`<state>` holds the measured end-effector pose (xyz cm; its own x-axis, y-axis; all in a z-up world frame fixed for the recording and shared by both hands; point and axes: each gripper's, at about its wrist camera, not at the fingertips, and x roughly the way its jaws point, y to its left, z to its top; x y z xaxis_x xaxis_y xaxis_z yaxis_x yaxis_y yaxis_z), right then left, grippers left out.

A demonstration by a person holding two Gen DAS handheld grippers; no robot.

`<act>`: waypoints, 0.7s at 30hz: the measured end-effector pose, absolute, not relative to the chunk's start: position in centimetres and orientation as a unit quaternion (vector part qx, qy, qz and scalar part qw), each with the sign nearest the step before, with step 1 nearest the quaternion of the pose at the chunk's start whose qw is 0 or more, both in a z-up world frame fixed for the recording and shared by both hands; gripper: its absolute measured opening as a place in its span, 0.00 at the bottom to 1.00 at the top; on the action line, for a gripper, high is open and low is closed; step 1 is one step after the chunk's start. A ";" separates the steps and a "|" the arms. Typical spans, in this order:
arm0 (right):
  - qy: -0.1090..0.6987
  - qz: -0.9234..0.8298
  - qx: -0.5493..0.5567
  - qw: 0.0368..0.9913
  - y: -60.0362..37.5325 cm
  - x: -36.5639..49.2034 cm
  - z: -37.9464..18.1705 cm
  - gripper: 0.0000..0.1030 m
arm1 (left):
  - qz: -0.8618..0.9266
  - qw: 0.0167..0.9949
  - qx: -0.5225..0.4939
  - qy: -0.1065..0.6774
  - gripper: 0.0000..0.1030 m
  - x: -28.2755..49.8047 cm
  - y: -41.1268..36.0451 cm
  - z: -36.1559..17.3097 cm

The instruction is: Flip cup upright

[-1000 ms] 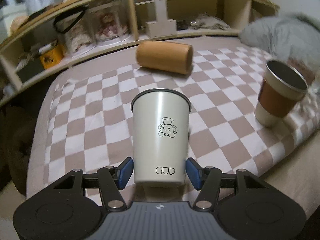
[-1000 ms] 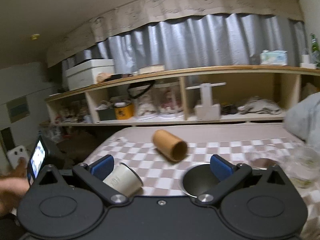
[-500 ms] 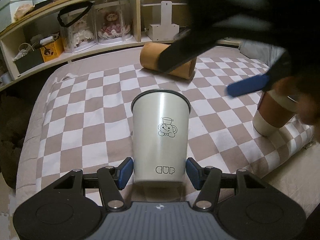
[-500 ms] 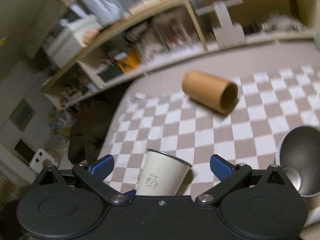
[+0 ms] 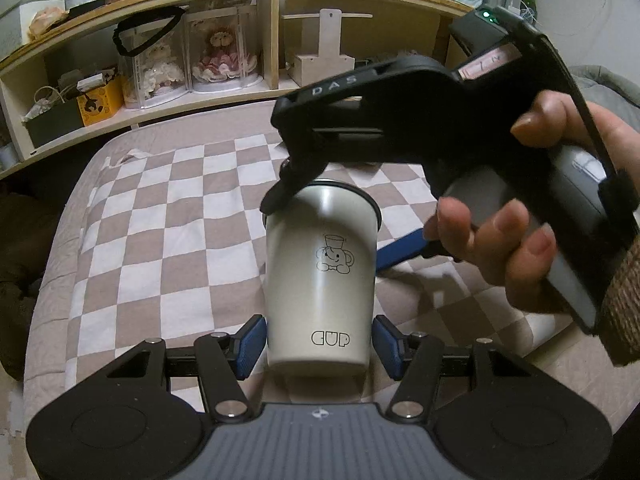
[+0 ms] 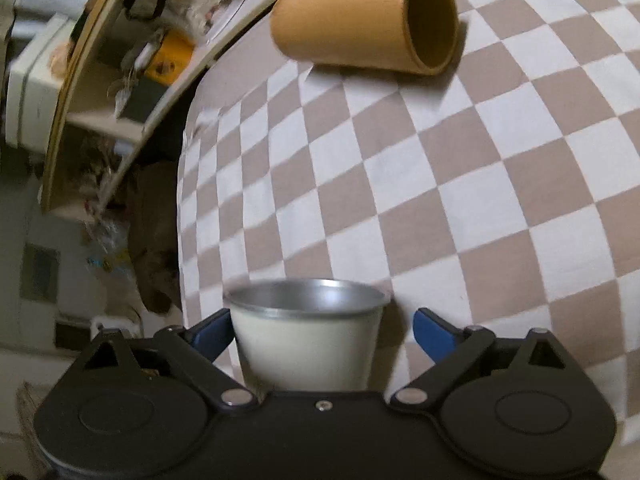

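A cream metal cup (image 5: pixel 320 276) marked "CUP" stands upright on the checkered cloth. My left gripper (image 5: pixel 318 342) has its blue pads on both sides of the cup's base and touches it. My right gripper (image 6: pixel 320 330) comes down over the cup's rim (image 6: pixel 306 296) from above, jaws open, one finger on each side. The right gripper also shows in the left wrist view (image 5: pixel 340 224), held by a hand (image 5: pixel 520 240). A tan wooden cup (image 6: pixel 368 20) lies on its side farther back.
The checkered cloth (image 5: pixel 168 220) covers a bed. A wooden shelf (image 5: pixel 224 60) with dolls and boxes runs along the back. The bed's left edge (image 6: pixel 184 200) drops to a cluttered floor.
My right gripper has swung in from the right and tilted downward over the cream cup's rim. My left gripper and the cup have stayed in place.
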<state>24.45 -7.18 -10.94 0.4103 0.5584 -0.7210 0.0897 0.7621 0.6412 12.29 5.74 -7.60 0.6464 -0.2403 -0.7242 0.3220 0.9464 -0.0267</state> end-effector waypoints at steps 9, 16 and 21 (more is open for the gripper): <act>0.477 0.191 0.232 0.826 -6.0 23.6 -7.5 0.82 | -0.155 0.910 0.028 0.383 0.57 12.6 6.5 -7.4; 0.385 0.243 0.071 0.888 -2.2 19.6 -3.1 0.82 | -0.143 0.921 0.012 0.363 0.57 12.7 7.3 -7.5; 0.339 0.236 0.007 0.911 -1.4 17.3 -1.7 0.82 | -0.178 0.929 0.034 0.321 0.56 12.4 6.4 -7.5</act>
<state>17.34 -1.37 -1.72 0.6586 0.4347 -0.6143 -0.4255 0.8884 0.1724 12.35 6.40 -7.49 0.7302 -0.3088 -0.6094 0.3523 0.9345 -0.0514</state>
